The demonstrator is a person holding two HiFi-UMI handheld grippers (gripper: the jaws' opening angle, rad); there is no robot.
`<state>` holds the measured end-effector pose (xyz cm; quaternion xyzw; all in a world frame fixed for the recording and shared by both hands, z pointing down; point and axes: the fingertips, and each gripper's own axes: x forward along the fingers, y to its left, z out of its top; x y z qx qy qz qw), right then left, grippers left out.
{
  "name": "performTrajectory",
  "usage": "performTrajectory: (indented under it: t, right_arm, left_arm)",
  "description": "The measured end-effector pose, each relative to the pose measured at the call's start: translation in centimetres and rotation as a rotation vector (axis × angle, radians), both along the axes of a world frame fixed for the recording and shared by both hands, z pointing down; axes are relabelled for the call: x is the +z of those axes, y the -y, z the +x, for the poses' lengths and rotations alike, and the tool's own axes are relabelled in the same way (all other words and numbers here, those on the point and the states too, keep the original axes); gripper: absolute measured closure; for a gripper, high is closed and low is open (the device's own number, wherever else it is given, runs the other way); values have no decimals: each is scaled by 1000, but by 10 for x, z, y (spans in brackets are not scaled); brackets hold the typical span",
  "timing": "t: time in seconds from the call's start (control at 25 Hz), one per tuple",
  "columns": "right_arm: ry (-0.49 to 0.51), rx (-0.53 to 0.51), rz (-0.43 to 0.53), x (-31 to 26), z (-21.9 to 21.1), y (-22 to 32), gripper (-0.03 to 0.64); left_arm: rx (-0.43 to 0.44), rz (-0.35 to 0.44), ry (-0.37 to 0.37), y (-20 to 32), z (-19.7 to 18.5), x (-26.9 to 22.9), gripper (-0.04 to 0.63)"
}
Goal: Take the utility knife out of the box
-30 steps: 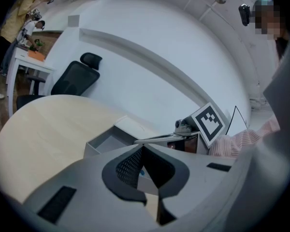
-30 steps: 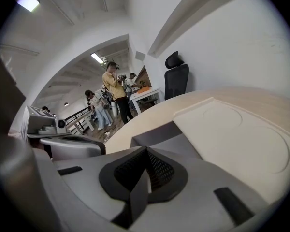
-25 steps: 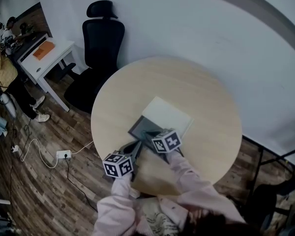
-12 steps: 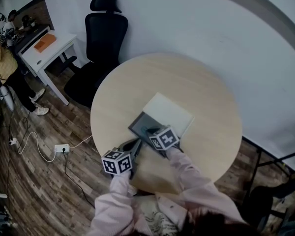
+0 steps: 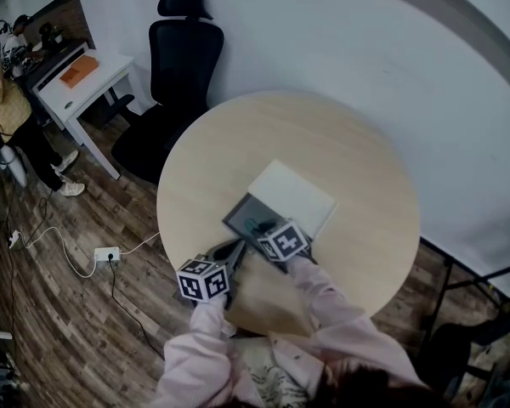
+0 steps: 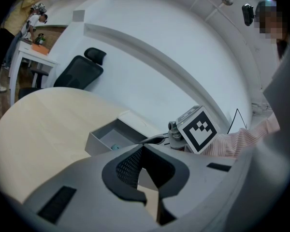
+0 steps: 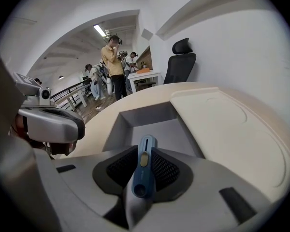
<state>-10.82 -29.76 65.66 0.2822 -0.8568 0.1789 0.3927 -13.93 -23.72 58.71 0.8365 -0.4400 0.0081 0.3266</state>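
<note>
The worktop occupies frame centre. On it, toward its lower edge, sits the box, with the lid just beside it at upper right. The utility knife lies inside the box. An office chair stands beyond the worktop, upper left; a desk further left.

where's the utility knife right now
In the right gripper view the blue utility knife sits low at centre, between the jaws of the right gripper, which have just been opening. It is still inside the open grey box.
</note>
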Motion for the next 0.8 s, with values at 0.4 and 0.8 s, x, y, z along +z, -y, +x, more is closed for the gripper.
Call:
performTrajectory:
  t: [0.4, 0.8]
  right_arm:
    - [-47, -30, 9, 9, -3, 5, 445]
    - [-55, -79, -21, 11, -15, -5, 420]
  left_arm:
    - [-10, -11, 1, 1, -3, 2, 595]
    - [-17, -21, -2, -2, -2, 6, 595]
